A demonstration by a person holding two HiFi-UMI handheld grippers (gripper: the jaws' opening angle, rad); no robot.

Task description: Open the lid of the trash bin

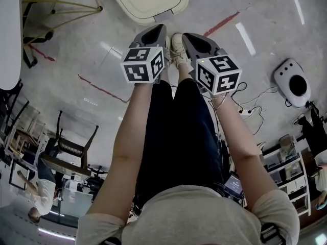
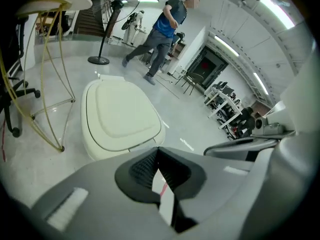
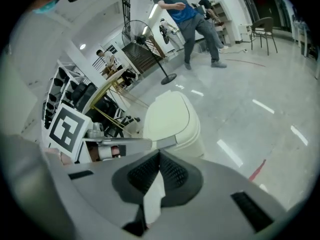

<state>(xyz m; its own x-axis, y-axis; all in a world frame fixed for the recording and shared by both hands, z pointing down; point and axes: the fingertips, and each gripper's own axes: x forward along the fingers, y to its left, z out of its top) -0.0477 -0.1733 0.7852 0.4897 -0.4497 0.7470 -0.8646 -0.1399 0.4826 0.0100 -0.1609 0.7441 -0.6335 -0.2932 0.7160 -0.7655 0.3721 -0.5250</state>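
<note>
Two tongs point down toward the trash bin (image 1: 147, 1), which stands on the floor (image 1: 265, 19) just ahead of the person's shoes (image 1: 178, 47). The left tongs (image 1: 159, 29) are clenched, their tips meeting with nothing between them. In the left gripper view the bin sits right beyond those tips, untouched. The right tongs (image 1: 188, 37) are likewise clenched and empty, held beside the left pair on the same near side of the bin.

The bin's cream lid (image 2: 117, 106) lies flat and closed on its rim. Each pair of tongs carries a marker cube (image 1: 144, 64) on the end away from the bin.

A red tape line (image 1: 222, 24) runs along the floor to the right of the bin. A yellow wire frame (image 2: 61, 145) stands to the left of the bin, and a pedestal fan (image 2: 98, 60) stands beyond it. A person in a blue top (image 2: 161, 34) is mid-stride further beyond the bin, near the fan.
</note>
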